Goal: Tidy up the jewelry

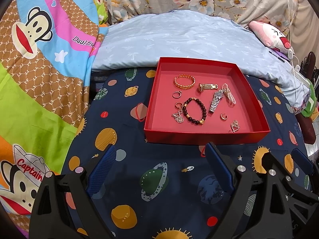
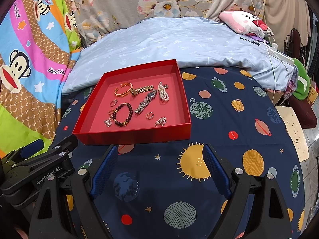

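Observation:
A shallow red box (image 1: 205, 136) (image 2: 135, 135) sits on the planet-print sheet and holds all the jewelry. Inside lie a gold bangle (image 1: 184, 82) (image 2: 123, 89), a gold watch band (image 1: 207, 87), a silver watch (image 1: 216, 101) (image 2: 146, 101), a pearl bracelet (image 1: 229, 95) (image 2: 163, 93), a dark bead bracelet (image 1: 194, 111) (image 2: 122, 114), small rings (image 1: 176, 94) and sparkly pendants (image 1: 177, 117). My left gripper (image 1: 160, 148) hovers just short of the box's near wall, open and empty. My right gripper (image 2: 160, 149) is beside it, to the right, also open and empty.
A pale blue blanket (image 1: 179, 39) is bunched up just behind the box. A cartoon monkey blanket (image 1: 39, 69) rises on the left. A pink plush pillow (image 2: 245, 23) and white cables (image 2: 269, 45) lie at the far right, where the bed edge drops off.

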The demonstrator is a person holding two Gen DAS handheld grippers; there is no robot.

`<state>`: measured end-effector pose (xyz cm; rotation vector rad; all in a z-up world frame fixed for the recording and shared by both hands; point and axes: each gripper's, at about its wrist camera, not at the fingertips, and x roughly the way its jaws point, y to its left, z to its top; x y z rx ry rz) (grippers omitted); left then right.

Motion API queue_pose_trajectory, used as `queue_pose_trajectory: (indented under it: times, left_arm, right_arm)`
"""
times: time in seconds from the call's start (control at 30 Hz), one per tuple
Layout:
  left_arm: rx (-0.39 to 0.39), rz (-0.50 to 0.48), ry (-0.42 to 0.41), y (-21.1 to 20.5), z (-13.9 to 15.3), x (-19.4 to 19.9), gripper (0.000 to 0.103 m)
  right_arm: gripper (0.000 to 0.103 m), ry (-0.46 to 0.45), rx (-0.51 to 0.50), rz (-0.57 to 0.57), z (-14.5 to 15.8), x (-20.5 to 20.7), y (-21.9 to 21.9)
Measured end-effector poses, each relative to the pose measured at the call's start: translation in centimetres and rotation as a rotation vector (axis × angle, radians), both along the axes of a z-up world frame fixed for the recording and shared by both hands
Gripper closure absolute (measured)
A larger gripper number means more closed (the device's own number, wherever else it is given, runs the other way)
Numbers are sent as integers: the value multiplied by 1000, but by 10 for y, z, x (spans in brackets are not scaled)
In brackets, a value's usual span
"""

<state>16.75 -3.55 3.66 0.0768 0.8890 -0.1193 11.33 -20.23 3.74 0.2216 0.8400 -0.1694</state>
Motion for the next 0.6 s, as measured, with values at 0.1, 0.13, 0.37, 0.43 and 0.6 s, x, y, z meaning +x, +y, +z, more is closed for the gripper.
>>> queue_pose_trajectory:
  times: [0.1, 0.13, 0.37, 0.43, 0.6]
  left_arm:
    - [4, 7, 5, 1, -1, 1, 15]
    - [7, 7, 6, 1, -1, 0, 15]
    - [29, 17, 4, -1, -2, 2, 15]
    - [25, 25, 9, 1, -4, 2, 15]
    - [21, 39, 14, 1, -6, 2, 15]
  right_arm:
    - [18, 2, -3, 1, -3, 1, 0]
    - [18, 3, -2, 2, -3, 1, 0]
    - [18, 7, -6, 6, -4, 1, 2]
    - [18, 7, -4, 7, -4, 2, 2]
    - [18, 13, -2, 8, -4, 2, 4]
